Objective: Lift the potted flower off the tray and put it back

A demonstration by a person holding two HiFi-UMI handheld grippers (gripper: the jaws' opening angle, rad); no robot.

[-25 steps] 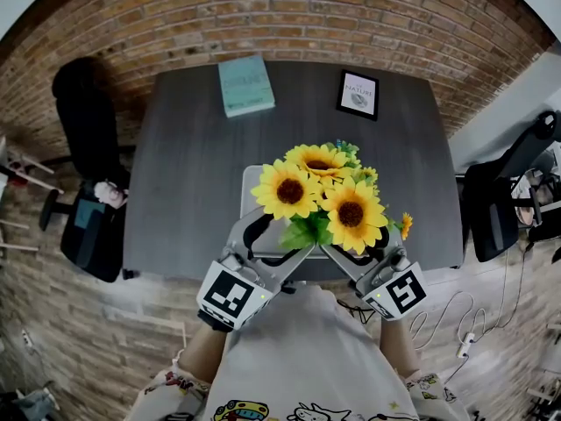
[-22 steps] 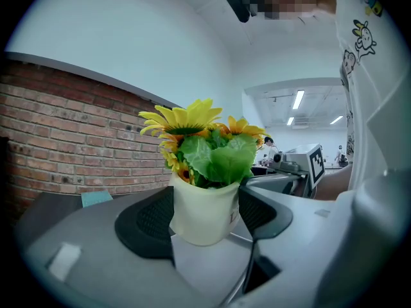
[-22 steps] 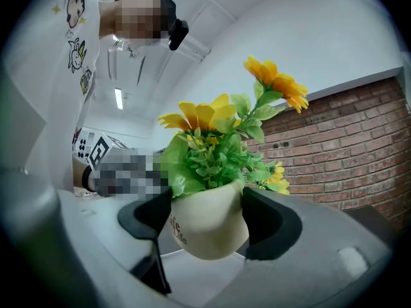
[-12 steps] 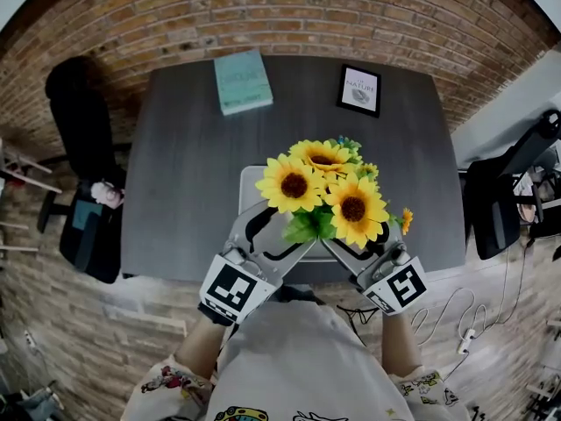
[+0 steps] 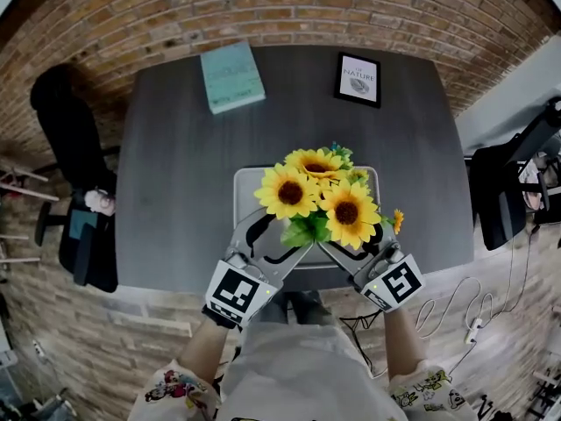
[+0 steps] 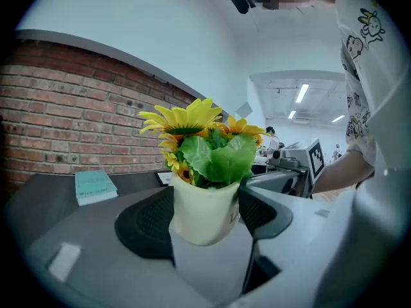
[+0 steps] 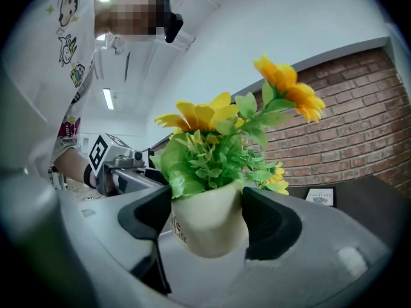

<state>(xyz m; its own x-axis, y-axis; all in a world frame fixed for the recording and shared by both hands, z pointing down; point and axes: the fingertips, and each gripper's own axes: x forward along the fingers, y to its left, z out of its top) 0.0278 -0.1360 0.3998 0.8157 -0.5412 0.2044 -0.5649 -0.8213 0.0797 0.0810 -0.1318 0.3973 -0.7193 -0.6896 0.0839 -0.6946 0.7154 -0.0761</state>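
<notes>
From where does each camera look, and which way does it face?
Head view: on the person's head, steeply down at table and sunflowers; forearms show.
Left gripper view: on left hand-held gripper, along its jaws; torso at right.
Right gripper view: on right hand-held gripper, along its jaws; torso at left.
Gripper views share the pot.

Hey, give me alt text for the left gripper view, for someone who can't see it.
A cream pot of sunflowers sits clamped between the two dark pads of the left gripper, filling the middle of the picture. Behind it, a teal book lies on a dark table before a brick wall.
</notes>
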